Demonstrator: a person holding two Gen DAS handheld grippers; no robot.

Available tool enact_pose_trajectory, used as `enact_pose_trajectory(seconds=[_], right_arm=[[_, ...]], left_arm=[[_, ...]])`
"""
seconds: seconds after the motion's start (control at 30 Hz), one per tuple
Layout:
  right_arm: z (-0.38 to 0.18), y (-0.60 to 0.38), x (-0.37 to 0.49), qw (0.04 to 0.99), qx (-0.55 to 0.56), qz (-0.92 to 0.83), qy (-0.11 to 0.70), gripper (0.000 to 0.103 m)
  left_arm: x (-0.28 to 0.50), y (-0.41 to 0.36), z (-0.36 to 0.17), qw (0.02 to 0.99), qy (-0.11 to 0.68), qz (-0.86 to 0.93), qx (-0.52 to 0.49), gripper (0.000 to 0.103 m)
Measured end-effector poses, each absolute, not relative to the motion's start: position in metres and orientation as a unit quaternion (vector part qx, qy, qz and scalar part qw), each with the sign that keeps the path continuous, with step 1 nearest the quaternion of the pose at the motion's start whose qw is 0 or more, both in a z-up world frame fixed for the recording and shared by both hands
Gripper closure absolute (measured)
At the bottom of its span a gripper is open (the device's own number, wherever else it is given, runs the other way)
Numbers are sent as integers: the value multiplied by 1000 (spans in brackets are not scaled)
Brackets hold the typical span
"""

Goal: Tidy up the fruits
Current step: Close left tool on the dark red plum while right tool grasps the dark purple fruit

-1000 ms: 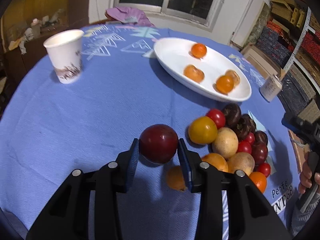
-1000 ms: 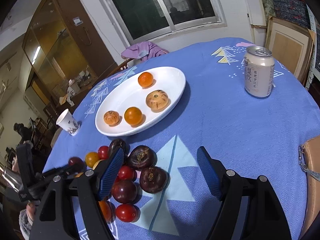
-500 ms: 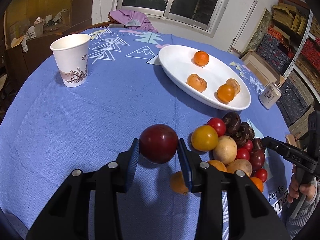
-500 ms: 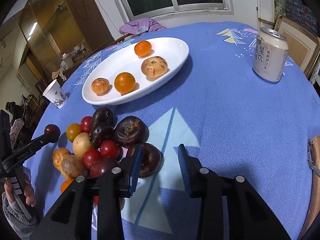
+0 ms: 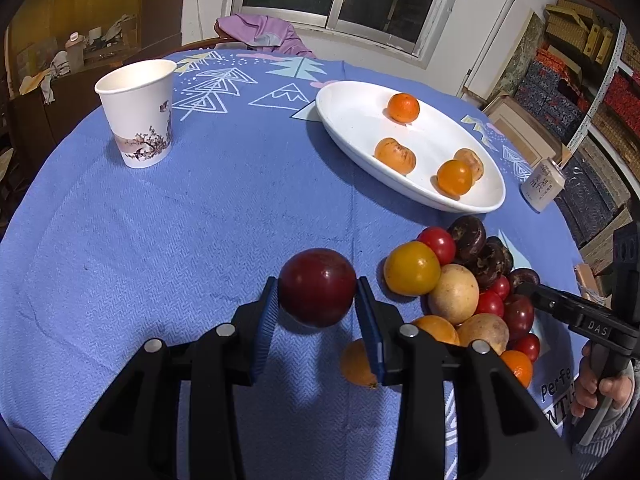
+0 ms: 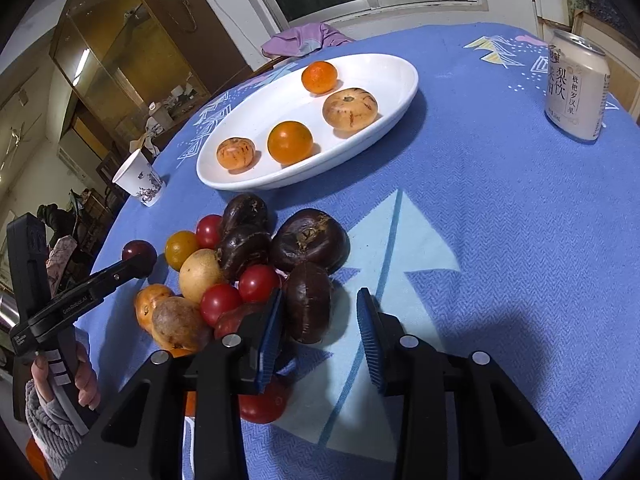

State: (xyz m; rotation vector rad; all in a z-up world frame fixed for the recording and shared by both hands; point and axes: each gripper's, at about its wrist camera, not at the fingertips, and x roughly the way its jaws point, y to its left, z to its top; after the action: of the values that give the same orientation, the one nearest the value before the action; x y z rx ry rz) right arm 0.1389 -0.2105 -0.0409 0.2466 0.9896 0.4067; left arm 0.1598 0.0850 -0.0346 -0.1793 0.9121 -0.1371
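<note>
My left gripper (image 5: 316, 312) is shut on a dark red plum (image 5: 317, 287) and holds it above the blue tablecloth, left of the fruit pile (image 5: 460, 292). It also shows in the right wrist view (image 6: 138, 258), with the plum (image 6: 136, 249) at its tip. My right gripper (image 6: 320, 328) is partly closed around a dark purple fruit (image 6: 308, 307) at the pile's near edge; a gap shows at the right pad. A white oval plate (image 6: 384, 76) behind the pile holds several orange fruits; it also shows in the left wrist view (image 5: 352, 120).
A paper cup (image 5: 138, 118) stands at the far left of the round table. A drink can (image 6: 576, 88) stands at the right, also seen in the left wrist view (image 5: 542, 184). A purple cloth (image 5: 260, 34) hangs on a chair beyond the table.
My right gripper has narrowed and come down to the pile's near edge, now around a dark purple fruit. My left gripper still holds the plum and has drifted slightly.
</note>
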Motion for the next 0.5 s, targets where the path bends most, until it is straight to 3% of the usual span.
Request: enact_pose_trajectory(seconds=[0.03,0.5], right_arm=[[-41,-210,139,852,121,199,470,78],[0,-249,134,891,156,158,396,80]], left_arm=[[160,85,-36,891,441,-66,-86,65],[167,72,-6,905,410,-75,-82,65]])
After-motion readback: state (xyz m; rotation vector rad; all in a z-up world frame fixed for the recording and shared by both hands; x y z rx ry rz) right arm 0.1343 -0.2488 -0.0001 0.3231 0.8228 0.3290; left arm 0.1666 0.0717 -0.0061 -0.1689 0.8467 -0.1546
